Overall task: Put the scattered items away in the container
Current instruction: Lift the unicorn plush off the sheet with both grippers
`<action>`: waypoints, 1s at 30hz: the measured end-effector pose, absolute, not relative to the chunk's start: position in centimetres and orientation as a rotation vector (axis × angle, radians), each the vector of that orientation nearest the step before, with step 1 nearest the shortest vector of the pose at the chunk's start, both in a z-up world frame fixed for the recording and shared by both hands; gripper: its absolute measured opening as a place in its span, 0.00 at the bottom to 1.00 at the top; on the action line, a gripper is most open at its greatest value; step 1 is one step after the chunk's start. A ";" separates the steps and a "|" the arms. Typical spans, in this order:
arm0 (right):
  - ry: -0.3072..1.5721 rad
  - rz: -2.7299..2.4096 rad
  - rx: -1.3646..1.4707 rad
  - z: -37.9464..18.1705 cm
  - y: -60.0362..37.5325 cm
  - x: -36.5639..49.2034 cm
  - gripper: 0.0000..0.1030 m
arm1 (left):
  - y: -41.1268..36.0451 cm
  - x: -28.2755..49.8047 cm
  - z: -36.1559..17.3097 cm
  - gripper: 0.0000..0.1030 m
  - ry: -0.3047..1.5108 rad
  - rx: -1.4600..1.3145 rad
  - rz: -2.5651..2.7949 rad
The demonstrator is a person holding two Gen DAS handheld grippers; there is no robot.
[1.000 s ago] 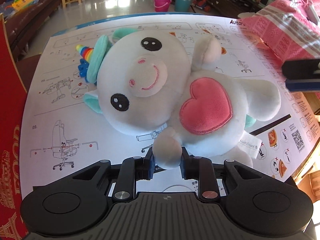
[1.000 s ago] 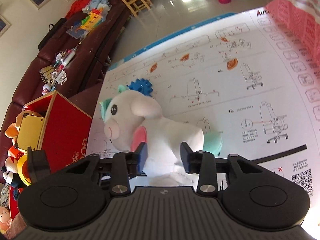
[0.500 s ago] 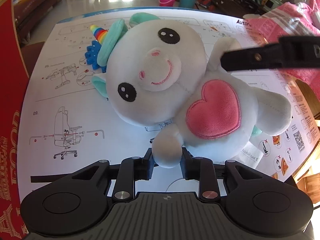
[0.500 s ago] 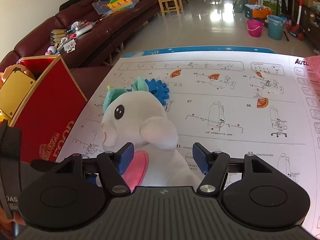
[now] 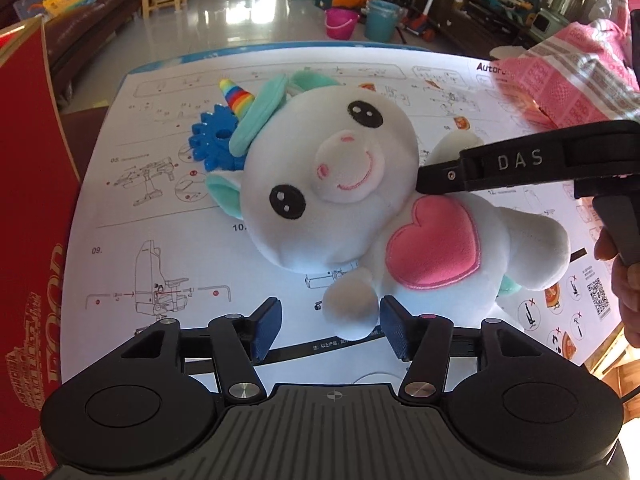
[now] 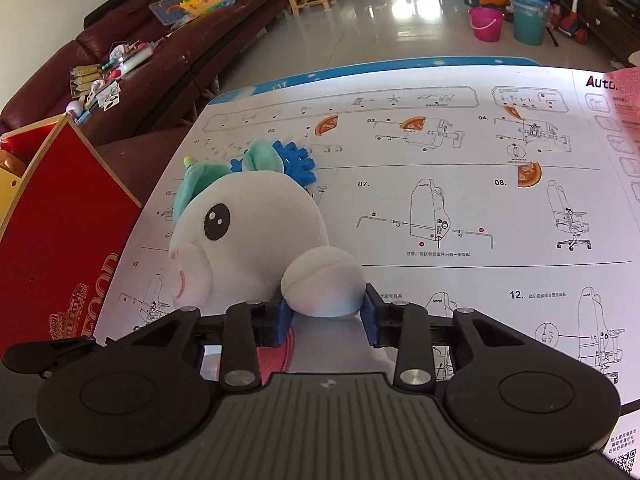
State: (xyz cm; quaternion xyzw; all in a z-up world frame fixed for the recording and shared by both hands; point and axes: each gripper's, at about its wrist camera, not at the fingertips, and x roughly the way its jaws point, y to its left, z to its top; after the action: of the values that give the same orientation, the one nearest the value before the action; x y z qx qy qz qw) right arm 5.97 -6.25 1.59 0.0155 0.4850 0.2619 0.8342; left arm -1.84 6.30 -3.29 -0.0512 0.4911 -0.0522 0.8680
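Note:
A white plush unicorn (image 5: 344, 200) with a pink heart and rainbow horn lies on the paper-covered table (image 5: 160, 240). My left gripper (image 5: 330, 330) is open, its pads either side of the unicorn's lower paw without pinching it. My right gripper (image 6: 326, 316) is shut on the unicorn's upper paw (image 6: 320, 284); its black body (image 5: 520, 160) reaches in from the right in the left wrist view. A blue plastic gear (image 5: 214, 136) lies behind the unicorn's head. The red box (image 6: 60, 232) stands at the table's left.
A pink patterned bag (image 5: 572, 76) lies at the table's far right. The red box (image 5: 28, 240) holds other toys (image 6: 10, 176). A brown sofa (image 6: 160, 52) with clutter, a chair and buckets (image 6: 528, 20) stand beyond the table.
My left gripper has opened and let go of the unicorn's lower paw. My right gripper has moved in and shut on the upper paw.

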 end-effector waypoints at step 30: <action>1.024 0.514 0.220 0.6 -7.9 6.6 0.54 | 2.9 0.5 -6.2 0.31 1.101 0.210 -0.310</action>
State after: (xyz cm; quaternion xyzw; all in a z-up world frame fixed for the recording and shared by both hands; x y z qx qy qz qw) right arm 6.61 -7.85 0.60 0.1039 0.4834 0.2429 0.8346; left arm 0.53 2.88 -6.19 0.0992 0.5201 -0.1463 0.8356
